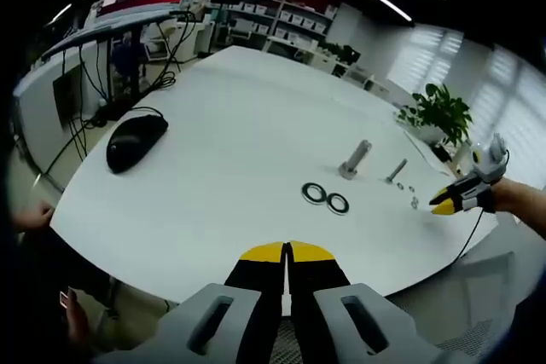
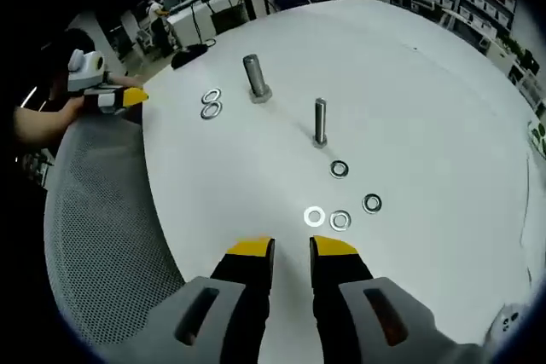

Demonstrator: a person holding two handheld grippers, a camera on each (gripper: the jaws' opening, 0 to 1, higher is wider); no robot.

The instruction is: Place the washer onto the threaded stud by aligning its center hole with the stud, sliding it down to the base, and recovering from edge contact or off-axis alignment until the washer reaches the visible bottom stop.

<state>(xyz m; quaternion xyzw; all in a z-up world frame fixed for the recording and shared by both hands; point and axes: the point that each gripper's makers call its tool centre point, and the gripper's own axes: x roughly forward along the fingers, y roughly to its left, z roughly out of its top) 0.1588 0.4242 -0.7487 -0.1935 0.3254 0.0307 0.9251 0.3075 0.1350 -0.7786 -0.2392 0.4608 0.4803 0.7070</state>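
Four small washers [image 2: 339, 220] lie flat on the white table [image 2: 426, 100], loose and ungripped, in front of the thin threaded stud [image 2: 320, 120], which stands upright on its base. One washer [image 2: 339, 169] lies just beside the stud's base; the other three sit in a loose cluster farther from it, on the side nearer the right gripper [image 2: 292, 249]. None is on the stud. In the left gripper view the same stud [image 1: 397, 170] appears small, with the little washers [image 1: 413, 201] as specks near it.

Beyond the stud, away from the right gripper, a thicker bolt [image 2: 255, 79] stands upright on its wide head, and two larger washers [image 2: 211, 104] lie touching each other beside it, farther from the stud. In the left gripper view these large washers [image 1: 325, 198] lie between the bolt [image 1: 355, 160] and the left gripper [image 1: 287, 251].

The right gripper hangs just off the cluster of small washers, its yellow-tipped jaws released with a clear gap and nothing between them. The left gripper sits at the table edge well apart from the stud, its jaws clenched together on nothing.

A black computer mouse [image 1: 135, 141] rests on the table far from the stud, with cables trailing behind it. A grey mesh chair [image 2: 102, 236] stands against the table edge, and a potted plant [image 1: 439, 113] grows past the far side.
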